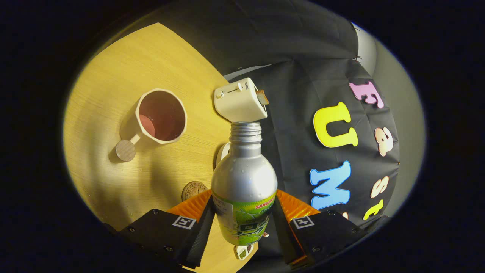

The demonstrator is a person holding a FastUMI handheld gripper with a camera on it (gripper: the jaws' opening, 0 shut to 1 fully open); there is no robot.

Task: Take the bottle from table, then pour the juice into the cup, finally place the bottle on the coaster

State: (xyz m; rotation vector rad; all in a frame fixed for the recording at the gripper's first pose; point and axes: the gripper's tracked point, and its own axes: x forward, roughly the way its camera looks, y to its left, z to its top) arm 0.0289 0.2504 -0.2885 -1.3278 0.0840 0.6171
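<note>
Clamped from both sides, my gripper (242,223) holds the uncapped silver metal bottle with green label (243,182) above the wooden table (113,76), its neck pointing beyond the beige faceted cup (161,115) toward a cream toaster (240,100).

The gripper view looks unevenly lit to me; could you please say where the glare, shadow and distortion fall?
In the gripper view, glare whitens the shoulder of the bottle, which the claw grips with both fingers; soft shadows cross the table near the cup; the fisheye bends the table edge and the toaster beyond the bottle; focus is fairly sharp throughout.
</note>
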